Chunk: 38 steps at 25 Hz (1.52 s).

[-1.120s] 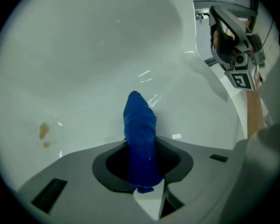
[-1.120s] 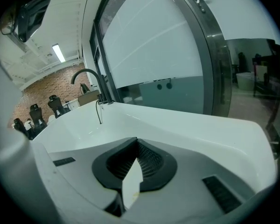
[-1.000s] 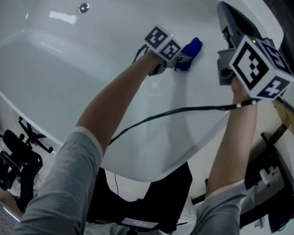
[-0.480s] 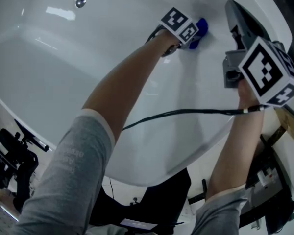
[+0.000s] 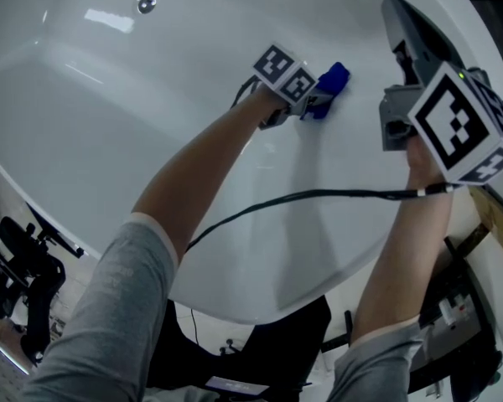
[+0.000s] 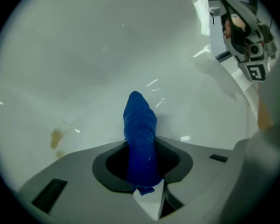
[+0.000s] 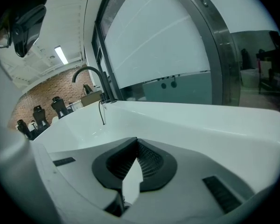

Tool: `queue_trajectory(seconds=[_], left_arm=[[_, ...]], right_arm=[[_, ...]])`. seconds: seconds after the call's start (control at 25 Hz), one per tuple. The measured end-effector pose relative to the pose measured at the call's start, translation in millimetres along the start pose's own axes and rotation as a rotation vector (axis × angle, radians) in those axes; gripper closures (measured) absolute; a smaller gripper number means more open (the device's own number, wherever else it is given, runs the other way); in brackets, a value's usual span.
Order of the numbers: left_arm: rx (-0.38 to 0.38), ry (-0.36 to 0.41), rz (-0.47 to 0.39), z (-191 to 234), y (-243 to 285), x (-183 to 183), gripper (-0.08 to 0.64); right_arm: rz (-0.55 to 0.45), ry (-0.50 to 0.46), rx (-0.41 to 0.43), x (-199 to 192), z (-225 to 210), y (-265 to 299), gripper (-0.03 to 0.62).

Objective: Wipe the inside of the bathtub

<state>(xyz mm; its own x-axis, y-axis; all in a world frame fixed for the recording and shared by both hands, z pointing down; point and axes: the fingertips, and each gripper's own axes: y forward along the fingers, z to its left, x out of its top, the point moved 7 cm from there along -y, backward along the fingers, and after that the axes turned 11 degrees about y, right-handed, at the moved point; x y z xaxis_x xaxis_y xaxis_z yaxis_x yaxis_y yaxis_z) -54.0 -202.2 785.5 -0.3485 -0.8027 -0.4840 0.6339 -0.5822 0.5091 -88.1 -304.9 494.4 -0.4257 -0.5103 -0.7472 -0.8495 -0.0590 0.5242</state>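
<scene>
Contents at this moment, bathroom setting

1. A white bathtub (image 5: 109,115), glossy, seen from above in the head view. Its inner wall fills the left gripper view (image 6: 84,55) and its rim runs across the right gripper view (image 7: 186,120).
2. A blue cloth (image 5: 331,82), rolled or bunched into a narrow strip. It lies against the sloping inner wall of the bathtub, towards the upper right of the head view. In the left gripper view the cloth (image 6: 139,125) sticks out forward from between the jaws, its far end touching the white wall.
3. The left tongs (image 5: 314,103), at the end of an outstretched bare forearm, reach down inside the bathtub. The jaws pinch the near end of the cloth (image 6: 142,164).
4. The right tongs (image 5: 402,23), held up near the right-hand rim, well apart from the cloth. The jaws are pressed together with nothing between them (image 7: 130,171). They also show at the upper right of the left gripper view (image 6: 245,36).
5. A round metal fitting (image 5: 147,4) on the far wall of the bathtub.
6. A black cable (image 5: 318,195), slung from the right wrist across the near rim.
7. A yellowish-brown mark (image 6: 56,136) on the wall, left of the cloth.
8. A curved tap (image 7: 91,71) at the far end of the rim, a glass screen (image 7: 154,41) above, a brick wall (image 7: 42,97) behind
</scene>
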Motion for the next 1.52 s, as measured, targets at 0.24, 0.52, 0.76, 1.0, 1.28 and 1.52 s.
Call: queue_trajectory(seconds=[0.24, 0.52, 0.76, 1.0, 1.28, 1.52], left_arm=[[0.175, 0.095, -0.004, 36, 13, 38, 0.448], [0.260, 0.054, -0.056, 58, 20, 41, 0.448], [0.331, -0.012, -0.049, 87, 25, 17, 0.448], [0.377, -0.043, 0.007, 107, 31, -3, 0.448], [0.396, 0.009, 0.076, 121, 29, -15, 0.446], [0.396, 0.006, 0.078, 131, 17, -25, 0.446]], right_arm=[[-0.024, 0.020, 0.017, -9, 1, 10, 0.583], [-0.043, 0.034, 0.029, -25, -9, 20, 0.583], [-0.038, 0.009, 0.030, -23, 4, 29, 0.583], [0.050, 0.092, -0.009, -47, -4, 41, 0.583], [0.207, 0.116, -0.109, -84, -14, 56, 0.583], [0.261, 0.128, -0.183, -101, -27, 61, 0.583]])
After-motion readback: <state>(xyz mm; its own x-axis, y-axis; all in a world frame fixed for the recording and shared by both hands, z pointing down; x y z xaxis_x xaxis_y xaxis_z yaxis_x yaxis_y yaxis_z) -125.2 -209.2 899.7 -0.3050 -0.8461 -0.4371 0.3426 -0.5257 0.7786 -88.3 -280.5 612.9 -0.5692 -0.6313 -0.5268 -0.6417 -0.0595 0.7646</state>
